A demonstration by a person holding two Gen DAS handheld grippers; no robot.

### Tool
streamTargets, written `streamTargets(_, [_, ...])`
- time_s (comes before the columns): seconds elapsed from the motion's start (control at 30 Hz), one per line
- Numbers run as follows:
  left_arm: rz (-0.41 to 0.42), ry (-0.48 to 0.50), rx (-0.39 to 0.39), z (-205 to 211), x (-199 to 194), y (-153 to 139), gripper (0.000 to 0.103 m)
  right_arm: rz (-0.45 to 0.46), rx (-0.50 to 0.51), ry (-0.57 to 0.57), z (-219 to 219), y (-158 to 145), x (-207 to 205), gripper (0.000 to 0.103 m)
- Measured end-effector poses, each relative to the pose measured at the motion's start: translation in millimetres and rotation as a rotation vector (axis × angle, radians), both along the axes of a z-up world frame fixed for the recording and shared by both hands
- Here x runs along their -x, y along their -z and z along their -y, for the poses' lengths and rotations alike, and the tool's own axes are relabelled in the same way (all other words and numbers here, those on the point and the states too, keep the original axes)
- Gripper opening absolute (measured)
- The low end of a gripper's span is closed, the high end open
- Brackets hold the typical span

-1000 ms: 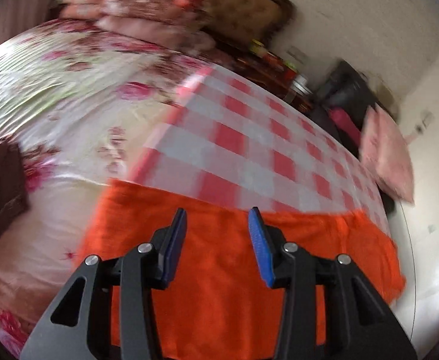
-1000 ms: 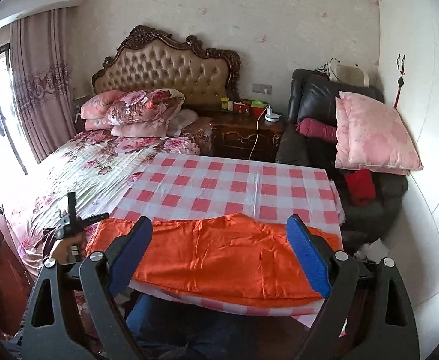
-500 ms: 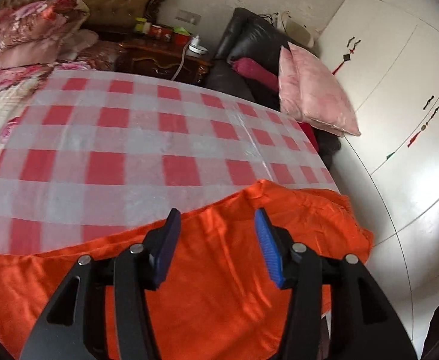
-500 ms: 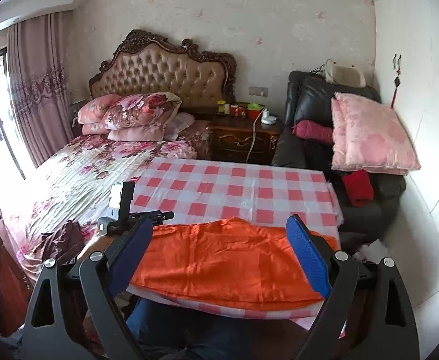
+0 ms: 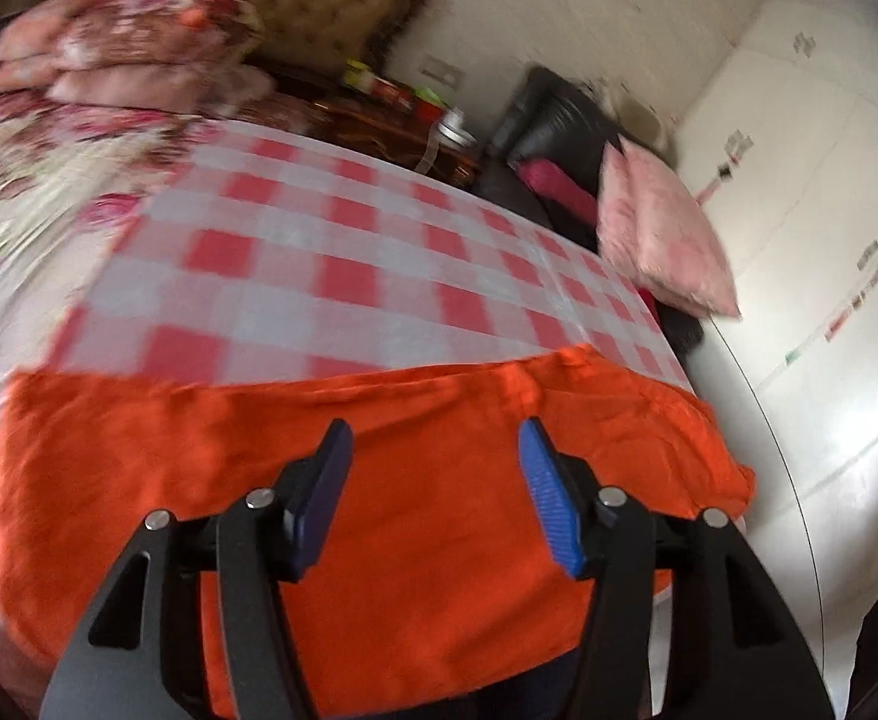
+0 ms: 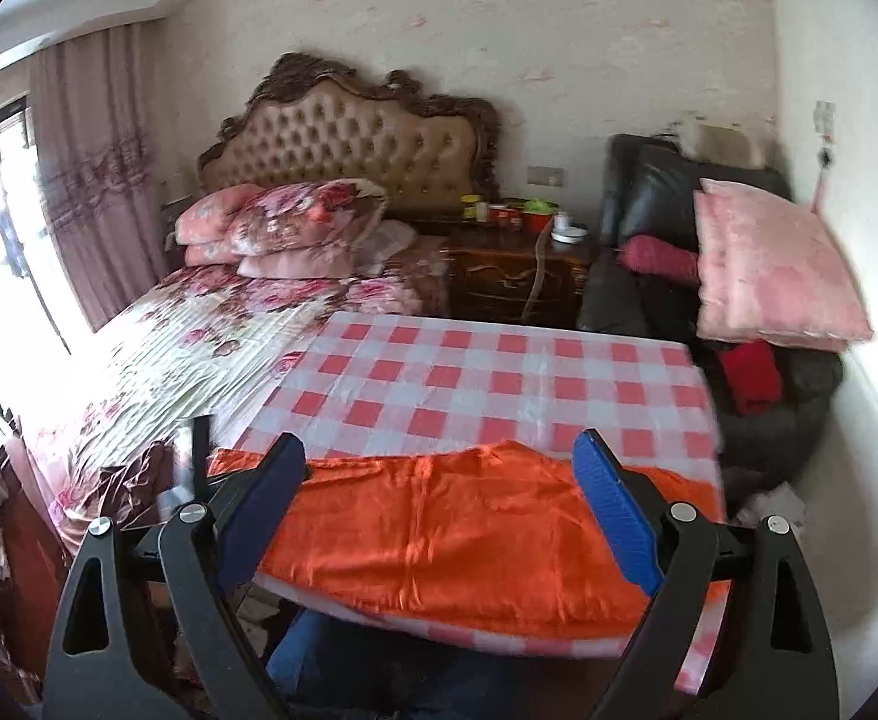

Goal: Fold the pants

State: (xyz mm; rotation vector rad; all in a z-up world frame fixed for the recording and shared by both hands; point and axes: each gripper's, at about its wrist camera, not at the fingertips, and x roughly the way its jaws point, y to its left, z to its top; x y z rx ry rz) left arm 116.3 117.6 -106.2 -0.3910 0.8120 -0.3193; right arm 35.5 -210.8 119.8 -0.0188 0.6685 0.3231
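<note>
Orange pants [image 5: 415, 480] [image 6: 469, 534] lie flat along the near edge of a table under a red-and-white checked cloth [image 5: 343, 276] [image 6: 499, 384]. My left gripper [image 5: 433, 492] hovers over the pants' middle, its jaws opening with nothing between the blue pads. In the right wrist view my right gripper [image 6: 439, 516] stands wide open above and in front of the pants, holding nothing. Part of the left gripper's body [image 6: 190, 468] shows at the pants' left end in that view.
A bed with a floral cover [image 6: 199, 348] and stacked pillows [image 6: 283, 228] lies left of the table. Behind stand a wooden nightstand [image 6: 517, 276] with jars and a black sofa [image 6: 667, 222] with a pink cushion [image 6: 769, 264]. White wardrobe doors [image 5: 811, 228] are at right.
The left gripper's jaws have spread wider and its view has swung back left over the pants. The right gripper has sunk lower, closer to the table.
</note>
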Motion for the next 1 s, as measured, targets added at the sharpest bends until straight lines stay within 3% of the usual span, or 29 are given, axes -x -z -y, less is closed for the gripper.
streamTargets(0.1, [0.038,-0.104,0.037,-43,44,11,0.058,-0.103,0.055,-0.010,1,81,-70,0.089])
streamTargets(0.17, [0.047,-0.196,0.047,-73,81,28,0.058,-0.207,0.098,0.048,9,145,-123,0.071])
streamTargets(0.2, [0.044,-0.235,0.060,-88,99,38,0.058,-0.253,0.079,0.080,16,168,-142,0.071])
streamTargets(0.27, [0.019,-0.277,0.073,-107,124,55,0.058,-0.363,0.060,0.131,28,219,-181,0.054])
streamTargets(0.37, [-0.002,-0.315,0.061,-131,157,73,0.058,-0.395,0.089,0.126,17,253,-197,0.047])
streamTargets(0.47, [0.002,-0.352,0.084,-151,174,83,0.058,-0.379,0.158,0.127,-1,267,-203,0.045])
streamTargets(0.53, [0.000,-0.367,0.108,-160,177,89,0.058,-0.380,0.226,0.150,-10,280,-214,0.038])
streamTargets(0.6, [-0.001,-0.374,0.121,-166,178,94,0.058,-0.398,0.231,0.186,-5,294,-230,0.032])
streamTargets(0.77, [0.006,-0.390,0.154,-172,182,103,0.058,-0.376,0.184,0.256,10,291,-253,0.030])
streamTargets(0.83, [-0.003,-0.414,0.193,-179,183,109,0.058,-0.336,0.191,0.284,10,287,-260,0.031])
streamTargets(1.0, [0.001,-0.438,0.419,-199,186,129,0.058,-0.247,0.120,0.430,17,265,-248,0.037])
